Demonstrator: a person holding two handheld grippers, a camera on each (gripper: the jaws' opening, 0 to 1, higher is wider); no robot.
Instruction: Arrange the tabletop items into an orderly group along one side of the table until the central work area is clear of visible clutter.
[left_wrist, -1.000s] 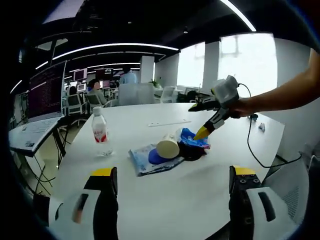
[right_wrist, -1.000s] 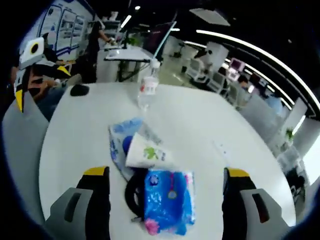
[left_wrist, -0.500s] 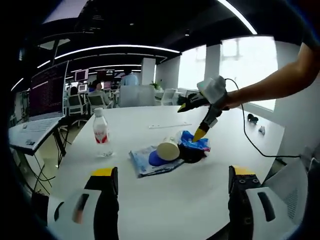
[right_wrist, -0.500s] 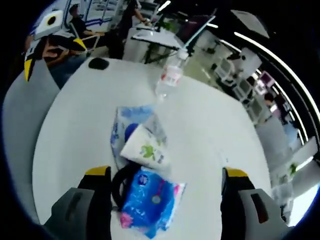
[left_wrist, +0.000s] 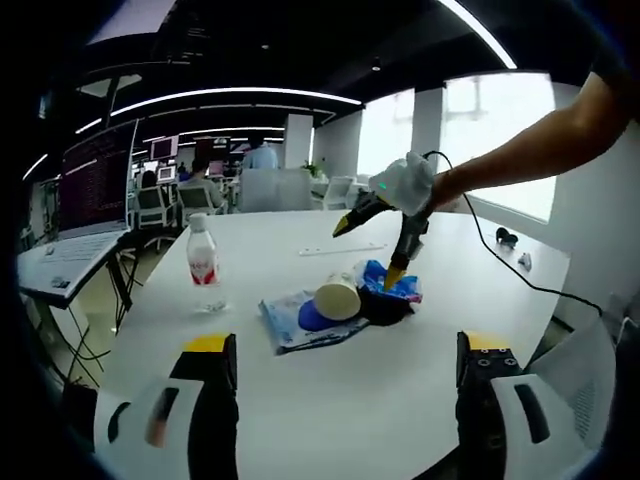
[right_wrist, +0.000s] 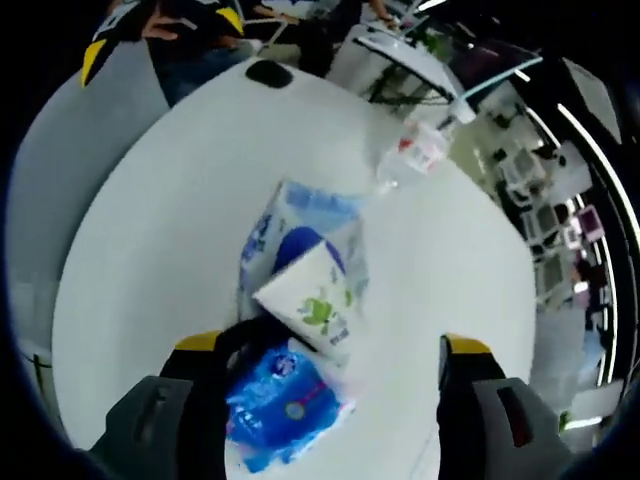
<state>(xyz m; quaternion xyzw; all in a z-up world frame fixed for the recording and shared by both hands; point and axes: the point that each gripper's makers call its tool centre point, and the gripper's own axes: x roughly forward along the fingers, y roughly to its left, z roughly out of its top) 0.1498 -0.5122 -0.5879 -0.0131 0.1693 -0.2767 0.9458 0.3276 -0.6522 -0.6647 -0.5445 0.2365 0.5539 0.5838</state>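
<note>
Right gripper (right_wrist: 325, 345): jaws spread, poised over blue tissue pack (right_wrist: 285, 405) in the mid-table heap with paper cup (right_wrist: 318, 302) and plastic bag (right_wrist: 300, 225); left gripper (left_wrist: 345, 350): jaws apart, empty, held back; water bottle (left_wrist: 202, 262) apart. Step judged: first pickup; next: descend, pinch pack.

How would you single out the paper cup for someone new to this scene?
On the round white table, find the cluster of items near its middle. The paper cup lies on its side atop a clear plastic bag, beside a blue packet; its green print marks it out.
</note>
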